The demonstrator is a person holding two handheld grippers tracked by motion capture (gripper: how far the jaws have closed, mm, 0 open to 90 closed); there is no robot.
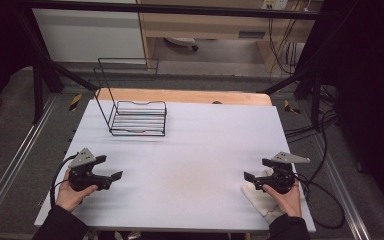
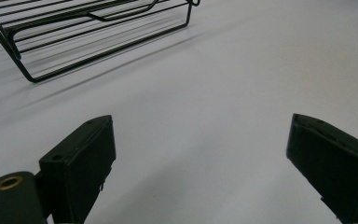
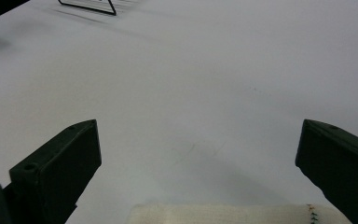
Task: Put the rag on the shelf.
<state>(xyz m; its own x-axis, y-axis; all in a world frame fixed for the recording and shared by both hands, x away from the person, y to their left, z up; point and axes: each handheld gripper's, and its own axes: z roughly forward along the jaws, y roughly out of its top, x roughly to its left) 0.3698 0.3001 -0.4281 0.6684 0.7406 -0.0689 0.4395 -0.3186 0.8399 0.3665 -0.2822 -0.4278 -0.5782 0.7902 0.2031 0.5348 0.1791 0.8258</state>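
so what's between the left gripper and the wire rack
Nothing: in the high view, only bare white table cover separates the left gripper from the wire rack. The left gripper view shows the same bare stretch ahead of its open jaws.

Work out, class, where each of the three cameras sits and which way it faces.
High view: above the table's near edge, facing forward and down; both hands hold tongs.
Left gripper view: on the left tongs, facing the wire rack.
Right gripper view: on the right tongs, above a white cloth.
All three show the rack.
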